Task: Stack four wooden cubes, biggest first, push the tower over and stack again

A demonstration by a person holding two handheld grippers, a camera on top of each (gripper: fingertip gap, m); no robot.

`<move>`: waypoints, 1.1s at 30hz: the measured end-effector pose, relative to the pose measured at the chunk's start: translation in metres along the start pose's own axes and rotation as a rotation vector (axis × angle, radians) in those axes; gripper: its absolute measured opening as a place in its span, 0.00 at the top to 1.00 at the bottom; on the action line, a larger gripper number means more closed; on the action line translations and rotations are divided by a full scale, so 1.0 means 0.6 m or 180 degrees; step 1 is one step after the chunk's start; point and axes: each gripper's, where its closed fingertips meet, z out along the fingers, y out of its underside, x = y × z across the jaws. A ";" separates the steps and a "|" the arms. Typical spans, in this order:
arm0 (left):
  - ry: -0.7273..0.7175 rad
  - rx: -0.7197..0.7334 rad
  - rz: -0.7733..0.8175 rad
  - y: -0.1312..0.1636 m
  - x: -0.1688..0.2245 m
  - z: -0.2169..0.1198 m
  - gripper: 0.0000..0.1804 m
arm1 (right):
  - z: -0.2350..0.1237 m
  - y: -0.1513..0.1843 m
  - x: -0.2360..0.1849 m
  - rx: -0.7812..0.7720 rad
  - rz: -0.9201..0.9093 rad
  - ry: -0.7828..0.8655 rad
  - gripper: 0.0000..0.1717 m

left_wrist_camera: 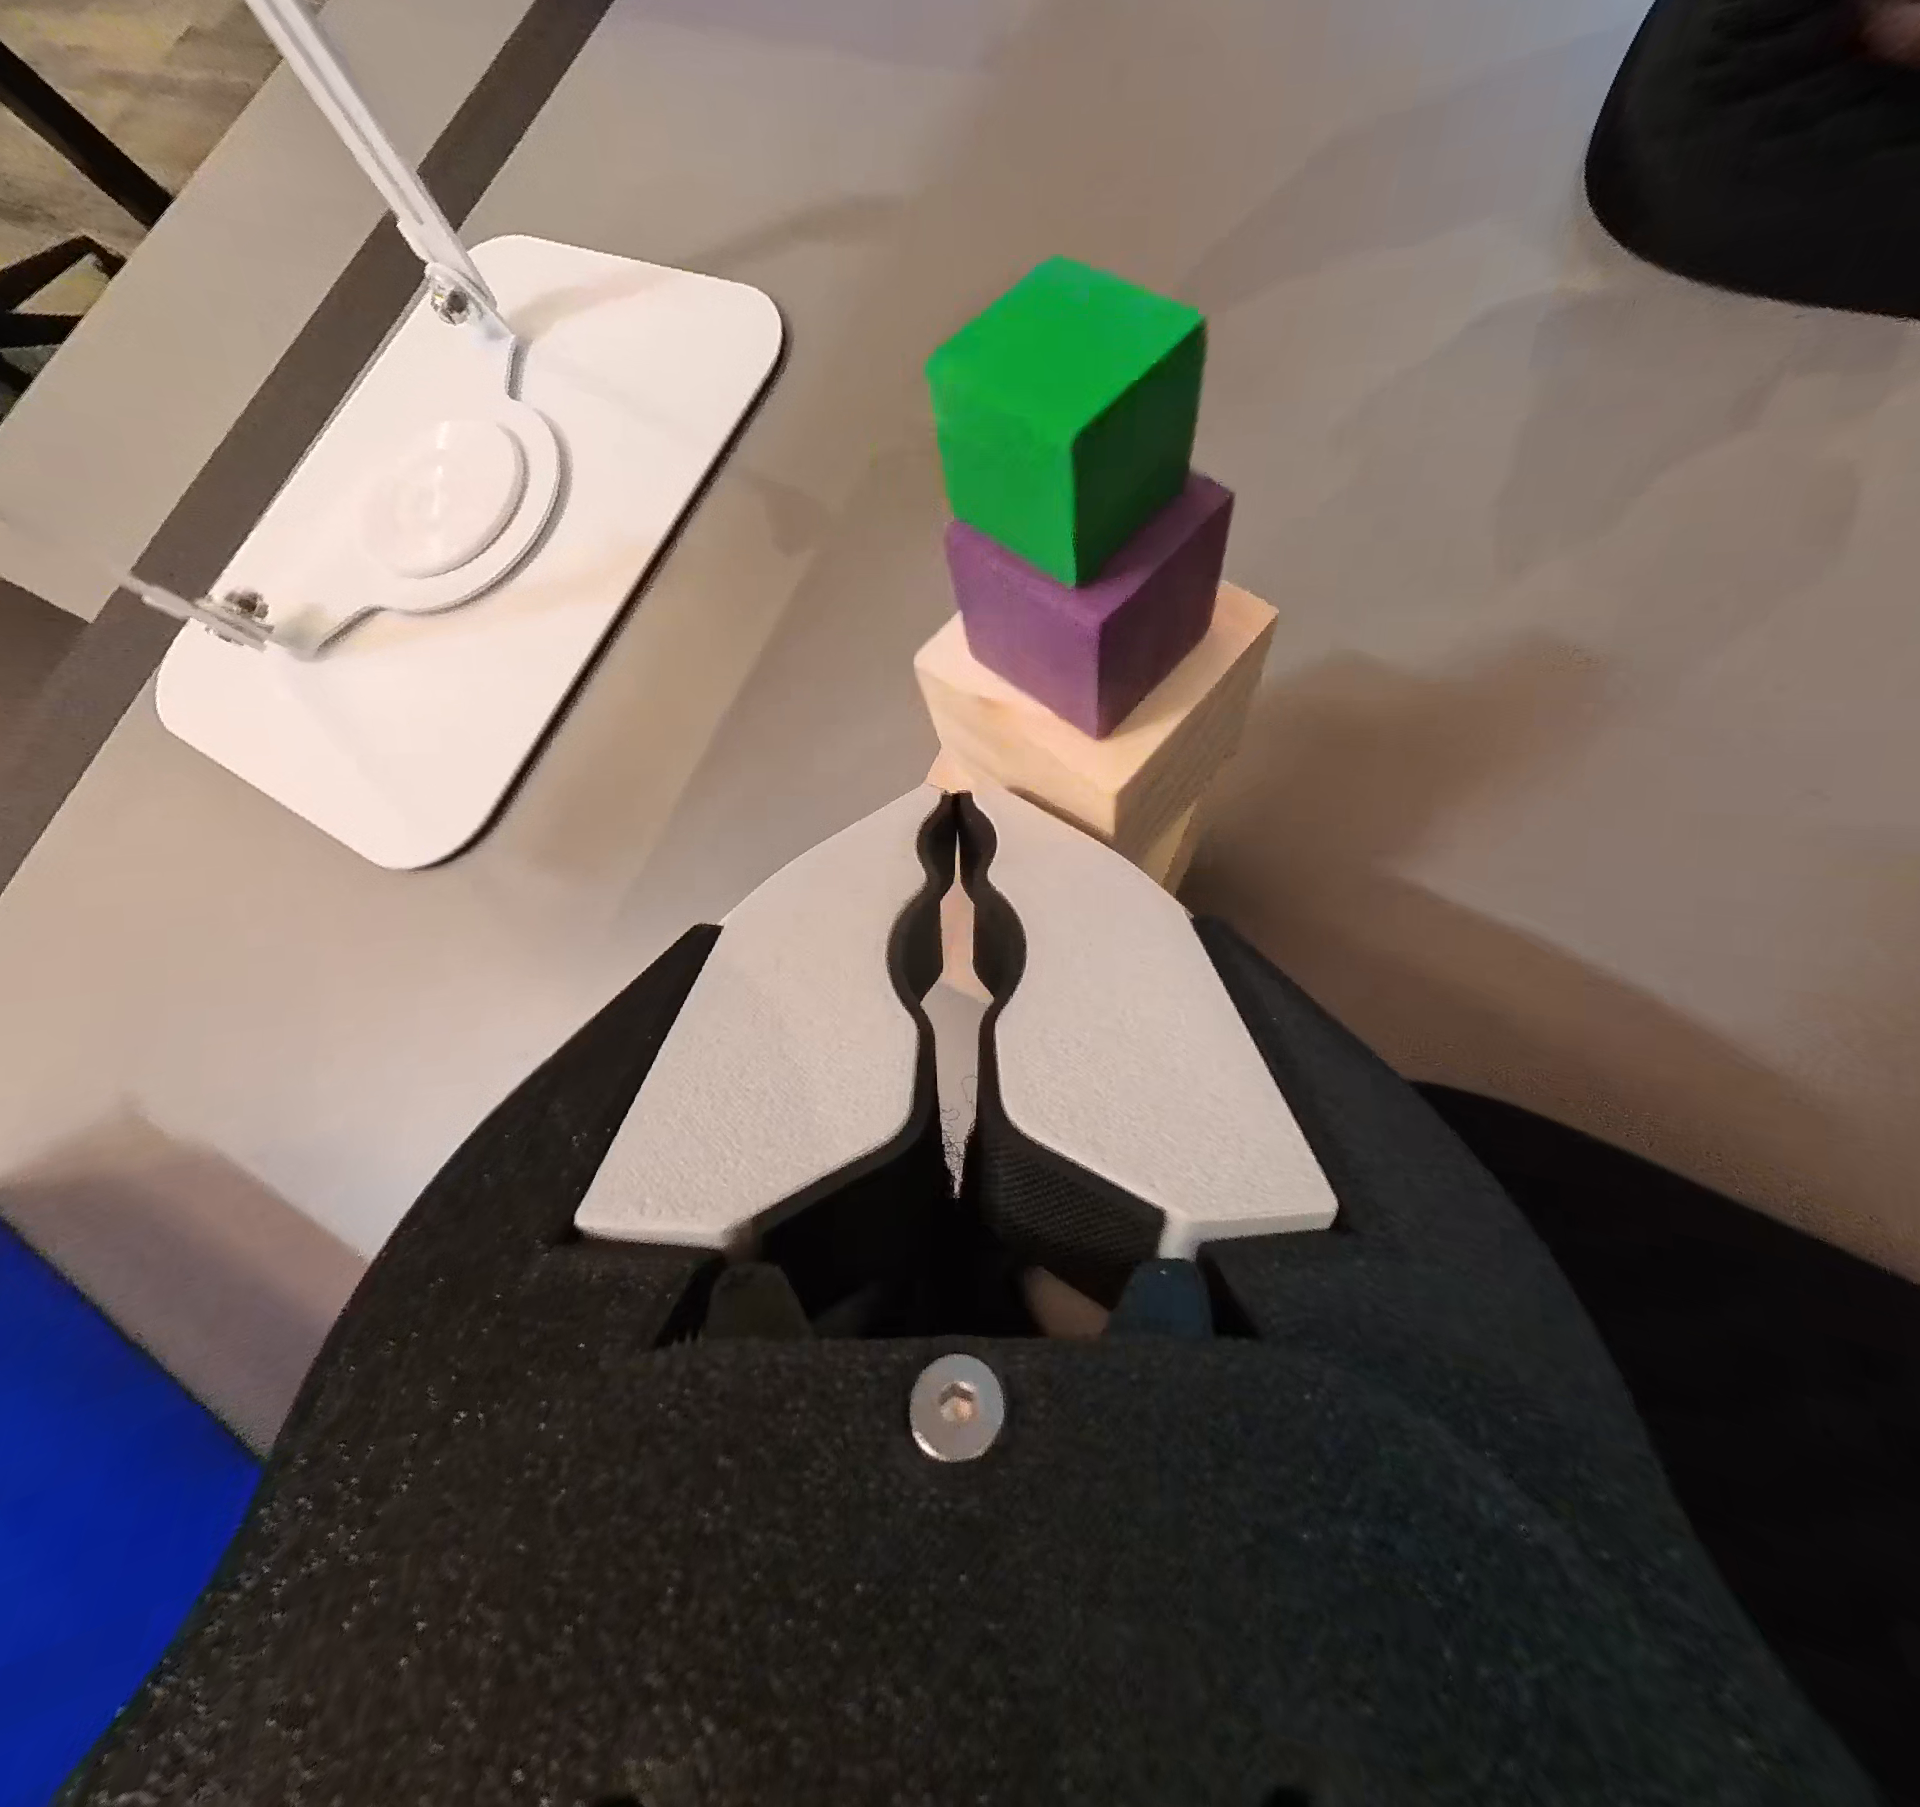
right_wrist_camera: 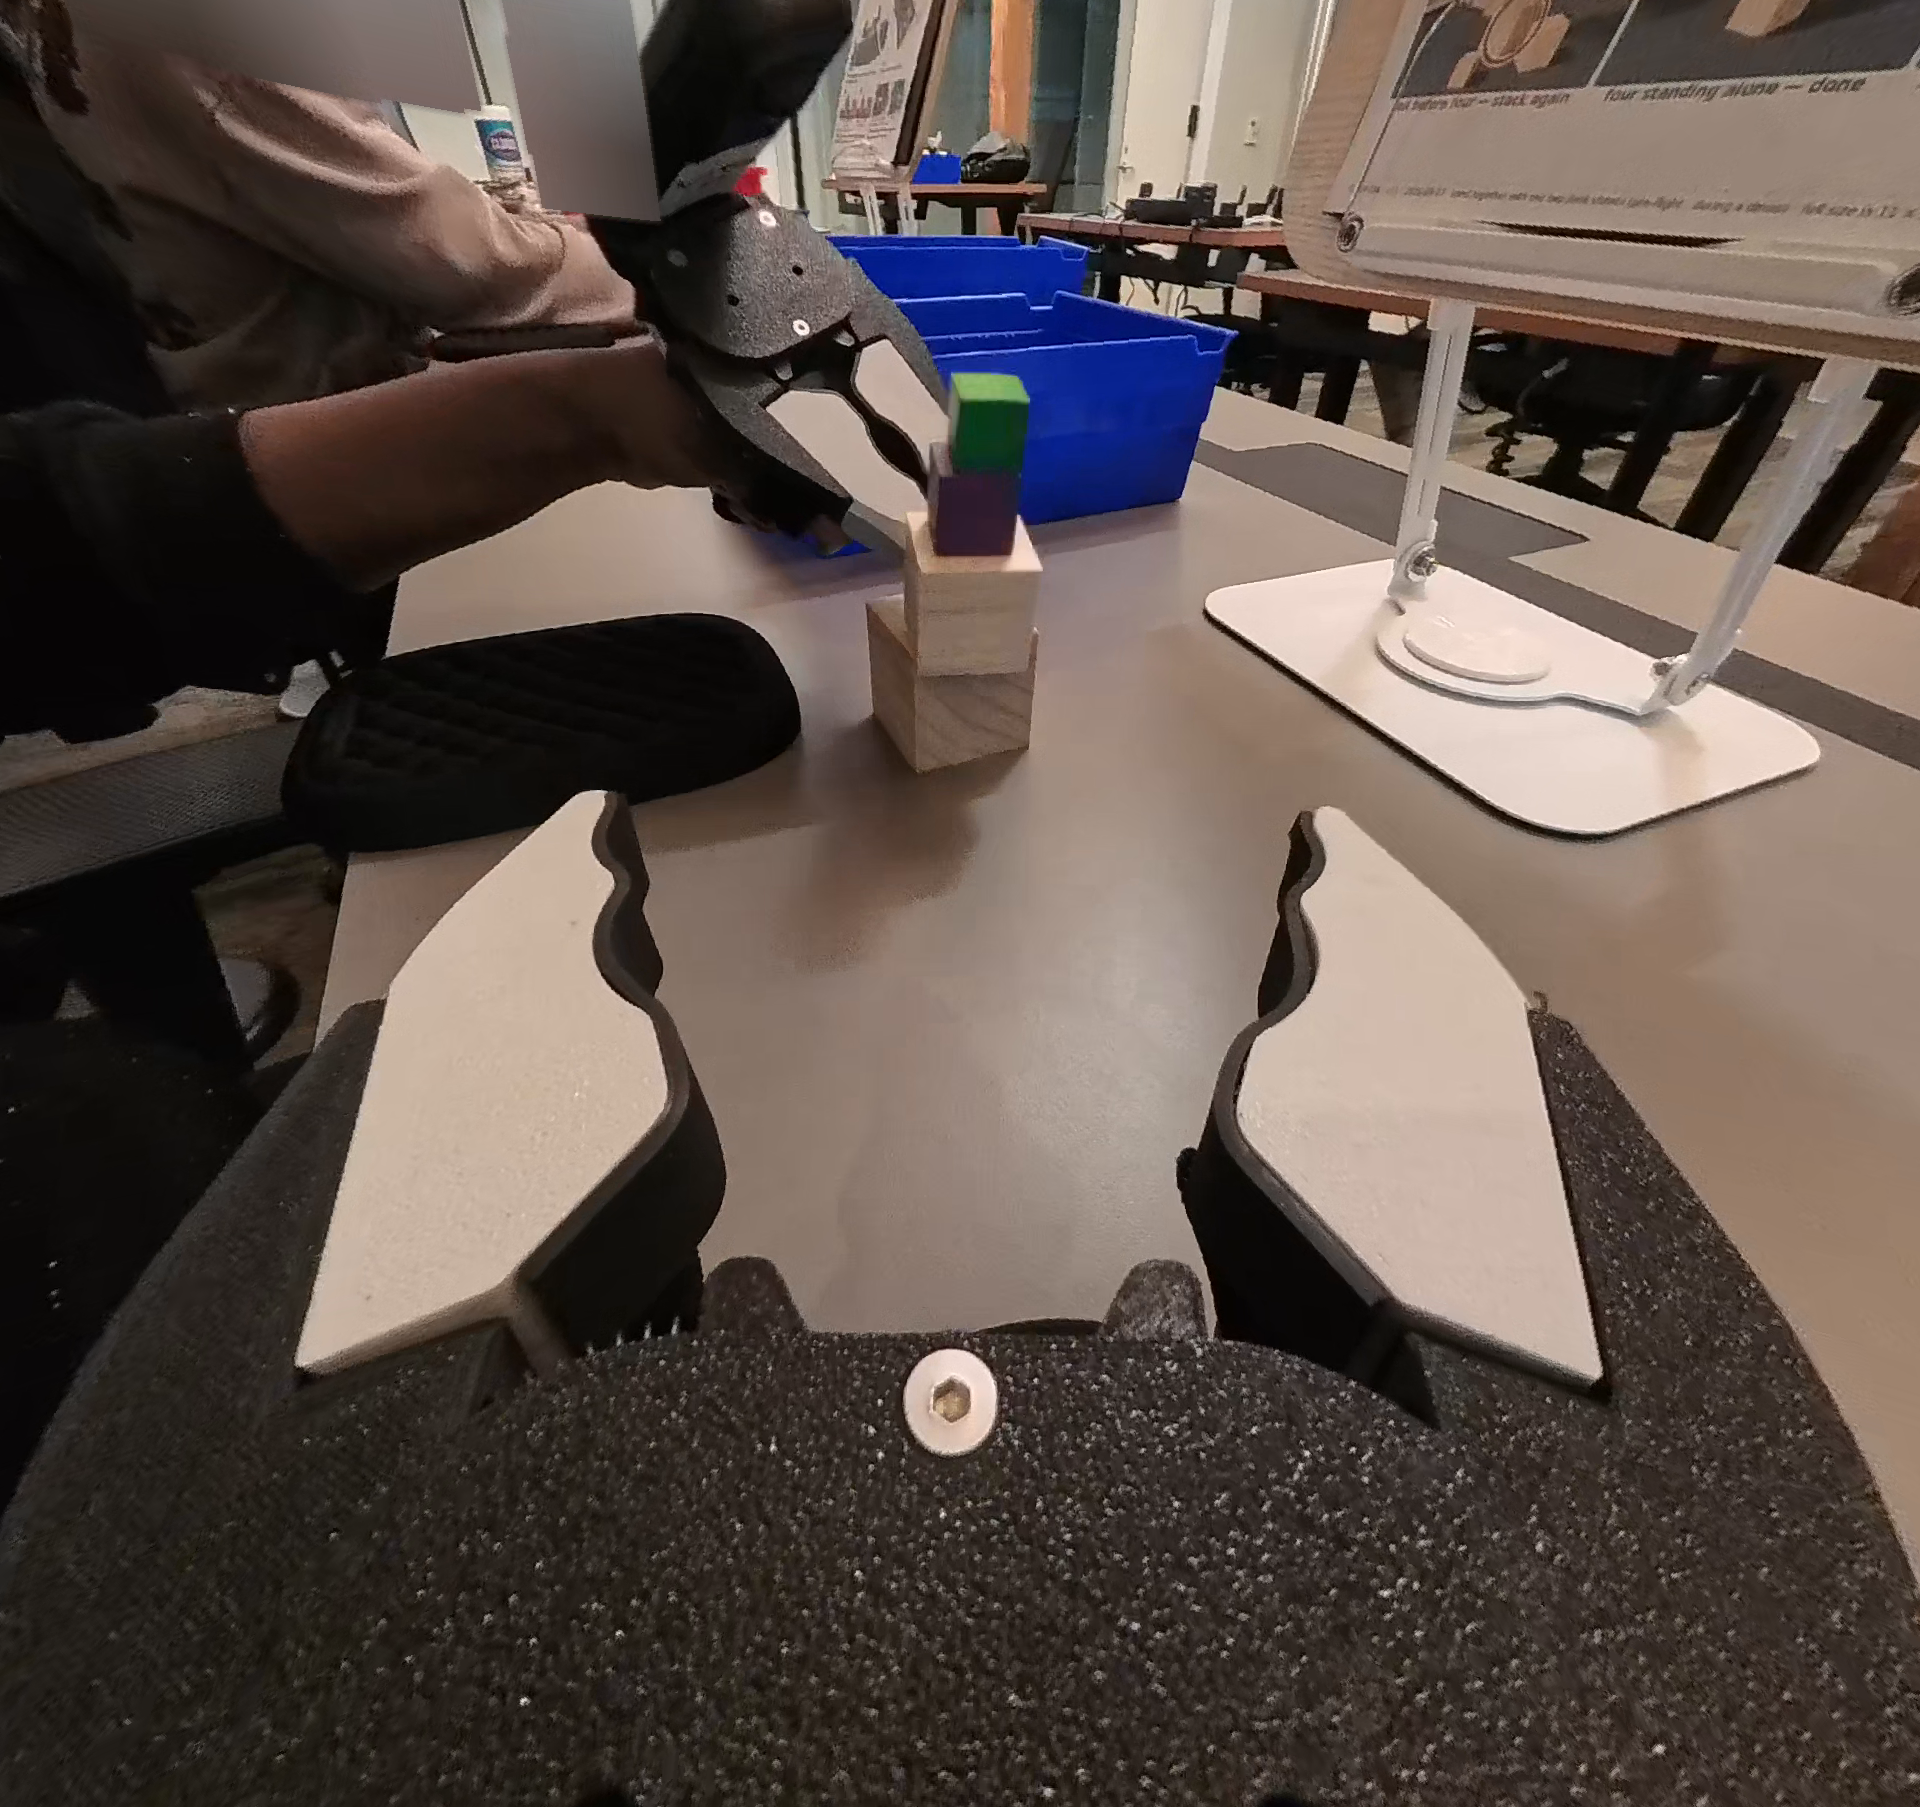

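Observation:
A stack stands on the grey table (right_wrist_camera: 1039,1030): a green cube (right_wrist_camera: 987,422) on a purple cube (right_wrist_camera: 974,510) on two plain wooden blocks (right_wrist_camera: 971,604), the upper one turned slightly on the lower one. The left wrist view shows the stack from above, with the green cube (left_wrist_camera: 1060,407), the purple cube (left_wrist_camera: 1081,625) and the wooden blocks (left_wrist_camera: 1164,749). My left gripper (left_wrist_camera: 956,801) is shut with nothing in it. Its tips are at the near corner of the upper wooden block, and it also shows in the right wrist view (right_wrist_camera: 883,531). My right gripper (right_wrist_camera: 961,812) is open and empty, low over the table, short of the stack.
A white stand base (right_wrist_camera: 1507,697) carrying a picture board (right_wrist_camera: 1662,95) sits right of the stack and shows in the left wrist view (left_wrist_camera: 468,552). Blue bins (right_wrist_camera: 1091,386) stand behind the stack. A black padded armrest (right_wrist_camera: 540,708) lies to its left. A person's arm (right_wrist_camera: 416,469) holds the left gripper. The tips of one gripper are about 20 centimeters away from the tips of the other.

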 end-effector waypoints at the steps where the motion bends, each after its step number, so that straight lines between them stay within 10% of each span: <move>1: 0.0014 0.0013 0.0014 -0.004 0.003 0.001 1.00 | 0.001 0.001 0.000 -0.0011 0.0012 -0.0002 0.34; 15: 0.0047 0.0885 -0.0275 -0.063 0.041 -0.066 0.97 | -0.001 -0.001 0.001 0.0012 0.0025 -0.0008 0.34; 26: -0.0746 0.1624 -0.0779 -0.062 0.073 -0.128 0.22 | -0.001 -0.001 0.001 0.0016 0.0032 -0.0007 0.34; 33: -0.1429 0.1998 -0.0937 -0.055 0.082 -0.150 0.19 | -0.001 0.000 0.000 -0.0003 0.0011 -0.0005 0.34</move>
